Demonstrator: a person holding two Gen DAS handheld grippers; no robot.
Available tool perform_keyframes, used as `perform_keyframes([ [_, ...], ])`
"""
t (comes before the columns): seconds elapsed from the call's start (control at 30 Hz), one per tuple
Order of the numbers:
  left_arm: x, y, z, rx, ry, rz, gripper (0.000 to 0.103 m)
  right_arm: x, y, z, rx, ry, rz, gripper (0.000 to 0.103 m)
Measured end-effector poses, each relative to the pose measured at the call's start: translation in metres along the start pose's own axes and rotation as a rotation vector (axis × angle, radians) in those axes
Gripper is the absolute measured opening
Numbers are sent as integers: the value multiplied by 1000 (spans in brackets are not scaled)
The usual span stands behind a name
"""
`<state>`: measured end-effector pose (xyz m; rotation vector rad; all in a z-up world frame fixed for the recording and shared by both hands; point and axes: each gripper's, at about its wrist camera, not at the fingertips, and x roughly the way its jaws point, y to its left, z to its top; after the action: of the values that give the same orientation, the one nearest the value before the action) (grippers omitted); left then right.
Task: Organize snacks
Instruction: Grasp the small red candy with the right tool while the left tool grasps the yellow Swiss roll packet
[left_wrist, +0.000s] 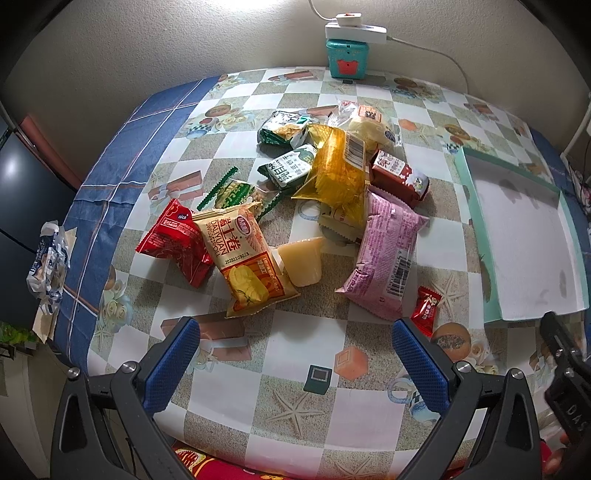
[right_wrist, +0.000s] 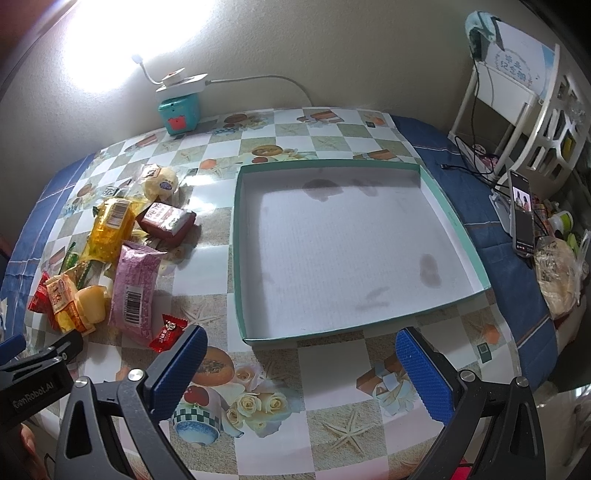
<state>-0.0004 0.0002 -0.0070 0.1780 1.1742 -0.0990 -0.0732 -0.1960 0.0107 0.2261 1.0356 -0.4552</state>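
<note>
1. The left wrist view looks down and forward over the left claw (left_wrist: 295, 360) at the snack pile (left_wrist: 295, 206), quite near.
2. The right wrist view faces the box (right_wrist: 452, 218) over the right claw (right_wrist: 301, 373).
3. Both views share the pile, the box and the worktop (right_wrist: 325, 373).

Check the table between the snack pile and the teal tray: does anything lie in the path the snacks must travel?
Nothing visible does. A bare strip of tablecloth separates the snack pile from the teal tray, and the tray holds nothing. Only the small red candy lies near its front corner, itself a snack.
</note>
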Motion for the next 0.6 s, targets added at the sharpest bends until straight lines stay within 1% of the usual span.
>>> perform_keyframes([
  [0.07,0,10,0,-47,-10,-7,103,2,5,2,-12,5,12,103],
  [0.13,0,27,1,-119,-26,23,103,7,11,4,-26,22,53,103],
  [0.2,2,47,0,-198,-35,36,103,14,20,4,-37,57,98,103],
  [0.27,6,67,-2,-281,-26,29,103,20,27,4,-42,80,135,103],
  [0.33,12,81,-4,-339,-8,19,103,25,34,4,-43,93,174,103],
  [0.4,19,92,-5,-384,11,8,103,28,40,6,-46,92,197,103],
  [0.5,28,100,-7,-421,38,-10,103,31,49,9,-77,80,213,103],
  [0.6,33,101,-6,-425,44,-28,103,34,61,11,-128,74,226,97],
])
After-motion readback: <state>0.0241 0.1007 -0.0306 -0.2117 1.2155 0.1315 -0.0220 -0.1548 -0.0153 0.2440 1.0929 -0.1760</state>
